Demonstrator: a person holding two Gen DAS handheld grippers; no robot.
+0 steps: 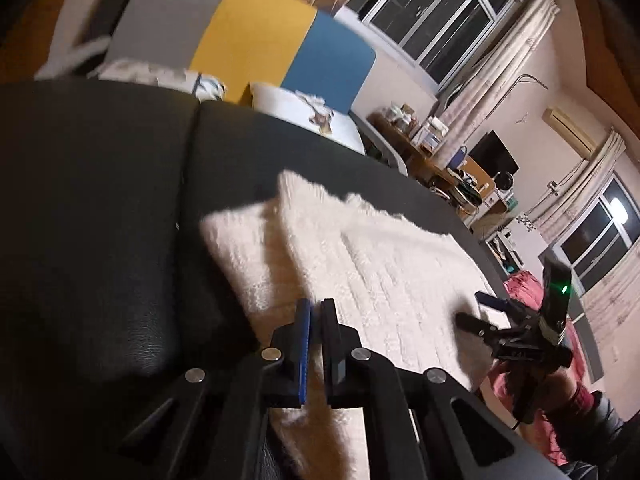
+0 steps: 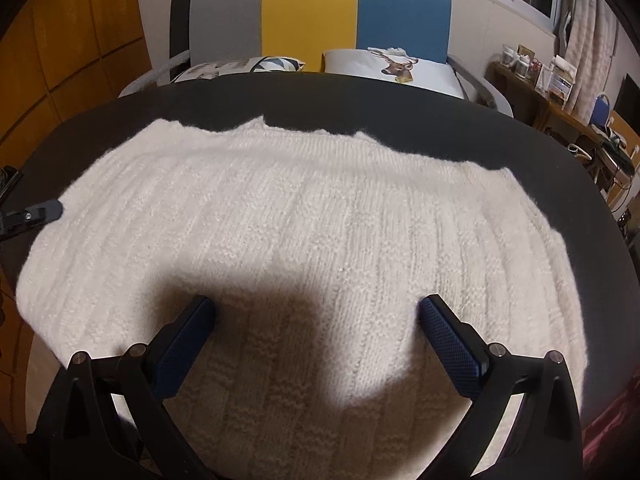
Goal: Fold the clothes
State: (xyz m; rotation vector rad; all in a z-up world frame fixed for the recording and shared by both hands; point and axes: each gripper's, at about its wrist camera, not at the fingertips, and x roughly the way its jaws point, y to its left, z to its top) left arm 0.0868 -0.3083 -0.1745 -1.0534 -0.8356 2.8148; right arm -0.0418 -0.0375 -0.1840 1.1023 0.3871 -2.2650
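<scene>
One cream sweater (image 2: 304, 240) covers the black surface (image 2: 400, 120).

The white knitted sweater (image 2: 304, 248) lies flat across most of the black padded surface (image 2: 400, 120), leaving a bare dark band along the far edge and a wide bare stretch to the left (image 1: 100, 200). Low passage above the knit is unobstructed. The right tool (image 2: 316, 320) hovers over the near hem with fingers spread wide; the left tool (image 1: 316, 320), fingers together, occupies the left edge. Two pillows (image 2: 396, 66) and a sofa backrest (image 2: 312, 12) close off the far side.
</scene>
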